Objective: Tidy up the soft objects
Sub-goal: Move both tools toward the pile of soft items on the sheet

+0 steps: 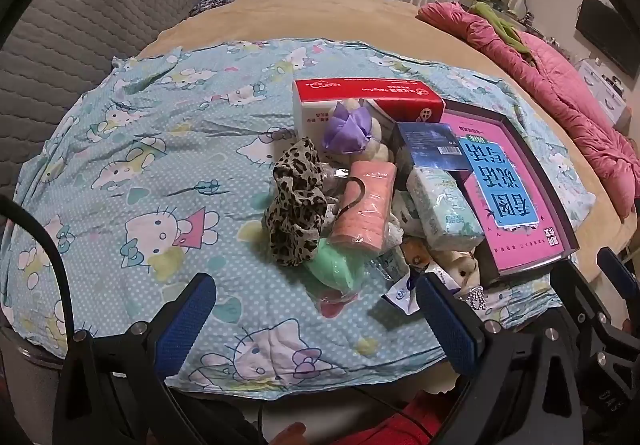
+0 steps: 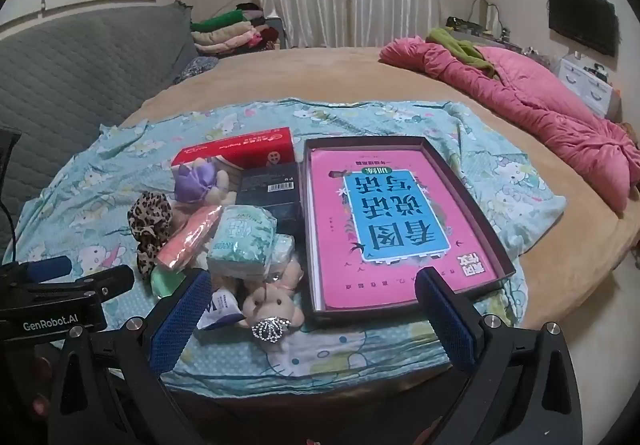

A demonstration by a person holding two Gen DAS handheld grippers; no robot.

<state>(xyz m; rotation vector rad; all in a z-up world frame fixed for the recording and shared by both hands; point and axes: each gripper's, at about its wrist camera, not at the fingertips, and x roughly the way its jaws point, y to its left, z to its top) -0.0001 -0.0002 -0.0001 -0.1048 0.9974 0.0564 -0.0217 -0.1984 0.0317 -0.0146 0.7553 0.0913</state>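
Two fisheye views look down at a bed (image 1: pixel 280 13) covered by a tan blanket, with a light blue cartoon-cat sheet (image 1: pixel 140 173) spread over it. In the left wrist view, the left hand-held gripper (image 1: pixel 316 309) sits at the bottom centre of the frame, its blue-padded jaws wide apart and holding nothing.

A heap of small things lies at the centre of the sheet. From left to right: a leopard-print scrunchie (image 1: pixel 294 203), a mint green soft item (image 1: pixel 336 269) below it, a rolled pink cloth in clear wrap (image 1: pixel 366 207), and a pale tissue pack (image 1: pixel 442 209). Above them a purple-bowed plush (image 1: pixel 346 127) leans against a red and white box (image 1: pixel 368 99), with a dark blue box (image 1: pixel 432 147) just beside it. A beige plush toy (image 2: pixel 274 305) lies at the lower edge of the heap.

At right, a shallow dark tray (image 2: pixel 484 225) holds a pink book (image 2: pixel 384 221) with a blue label.

In the right wrist view, the right hand-held gripper (image 2: pixel 314 305) is at the bottom centre, jaws likewise wide apart and empty. A pink quilt (image 2: pixel 540 113) lies bunched at the upper right.
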